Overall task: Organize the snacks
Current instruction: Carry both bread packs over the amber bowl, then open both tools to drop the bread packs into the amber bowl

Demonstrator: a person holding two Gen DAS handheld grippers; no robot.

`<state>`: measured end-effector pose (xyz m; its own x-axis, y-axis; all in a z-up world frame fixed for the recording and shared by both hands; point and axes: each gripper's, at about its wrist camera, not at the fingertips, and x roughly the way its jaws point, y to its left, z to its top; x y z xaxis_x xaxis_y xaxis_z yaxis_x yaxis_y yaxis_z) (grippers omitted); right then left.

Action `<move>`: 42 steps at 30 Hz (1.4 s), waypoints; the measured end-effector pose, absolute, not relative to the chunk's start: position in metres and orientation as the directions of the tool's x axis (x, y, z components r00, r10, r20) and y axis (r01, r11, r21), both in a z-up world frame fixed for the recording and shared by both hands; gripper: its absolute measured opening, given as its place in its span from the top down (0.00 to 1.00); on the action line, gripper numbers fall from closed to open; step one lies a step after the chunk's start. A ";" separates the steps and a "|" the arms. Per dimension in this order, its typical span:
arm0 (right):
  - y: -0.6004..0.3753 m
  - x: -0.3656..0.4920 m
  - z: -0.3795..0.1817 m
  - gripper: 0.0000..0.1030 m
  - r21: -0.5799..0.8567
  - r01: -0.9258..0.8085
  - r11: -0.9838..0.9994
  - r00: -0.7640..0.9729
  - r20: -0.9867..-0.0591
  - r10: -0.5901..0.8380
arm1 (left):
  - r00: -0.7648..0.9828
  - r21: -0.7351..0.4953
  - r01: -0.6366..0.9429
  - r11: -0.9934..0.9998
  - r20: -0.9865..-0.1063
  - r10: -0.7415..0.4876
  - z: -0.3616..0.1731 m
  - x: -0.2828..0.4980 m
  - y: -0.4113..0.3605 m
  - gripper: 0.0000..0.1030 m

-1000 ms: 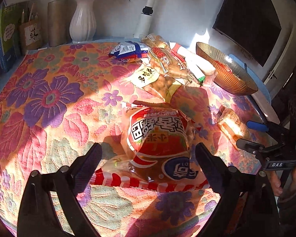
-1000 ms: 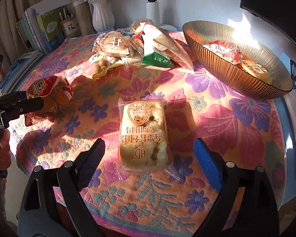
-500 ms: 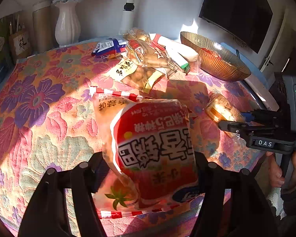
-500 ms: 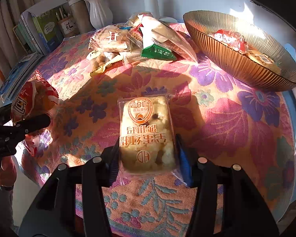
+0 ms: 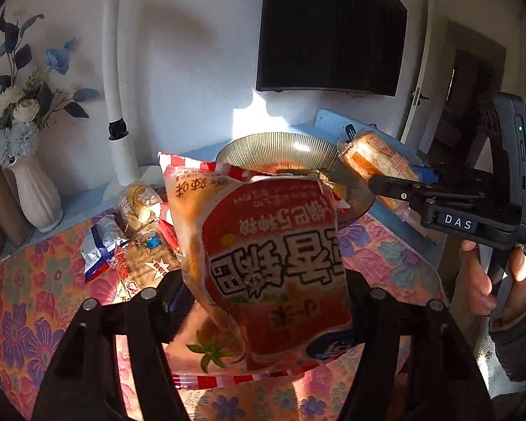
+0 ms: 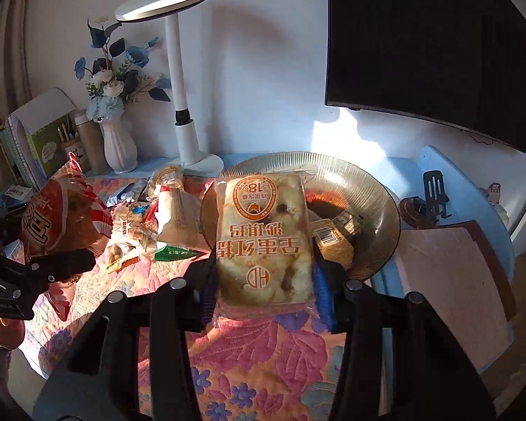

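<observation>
A big red snack bag point(image 5: 270, 256) hangs above the flowered tablecloth point(image 5: 35, 298) with my left gripper point(image 5: 263, 287) shut on its sides. In the right wrist view the same bag point(image 6: 52, 221) shows at the left edge. My right gripper point(image 6: 266, 273) grips a pale yellow cake pack point(image 6: 264, 231), lifted in front of the ribbed amber glass bowl point(image 6: 378, 189); its jaws are still closing on the pack. From the left wrist view, that cake pack point(image 5: 375, 158) hovers at the bowl's point(image 5: 284, 147) right rim.
Several snack packets point(image 6: 164, 224) lie heaped left of the bowl, and wrapped packs point(image 6: 333, 242) lie inside it. A white vase point(image 6: 119, 147), a lamp point(image 6: 186, 133) and books point(image 6: 35, 140) line the back. A dark screen point(image 6: 431, 52) hangs on the wall. A brown board point(image 6: 449, 266) lies right.
Both grippers closed on their packs and lifted them off the cloth. The red bag and the cake pack have risen and moved toward the bowl.
</observation>
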<state>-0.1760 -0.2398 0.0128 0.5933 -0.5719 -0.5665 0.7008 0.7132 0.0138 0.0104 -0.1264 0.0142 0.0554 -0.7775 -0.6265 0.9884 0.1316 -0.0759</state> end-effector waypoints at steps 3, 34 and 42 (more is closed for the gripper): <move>-0.287 -0.182 0.019 0.55 0.106 0.732 0.673 0.599 -0.572 -0.561 | 0.046 -0.050 0.994 0.102 -0.642 -0.765 0.018 0.008 -0.184 0.36; -0.288 -0.161 0.025 0.32 0.289 0.625 0.725 0.716 -0.582 -0.385 | 0.150 -0.147 0.955 0.257 -0.507 -0.849 0.070 0.077 -0.140 0.10; -0.195 -0.130 -0.023 0.21 0.205 0.495 0.845 0.767 -0.560 -0.313 | 0.368 -0.101 0.851 0.516 -0.587 -0.721 0.002 0.102 -0.040 0.10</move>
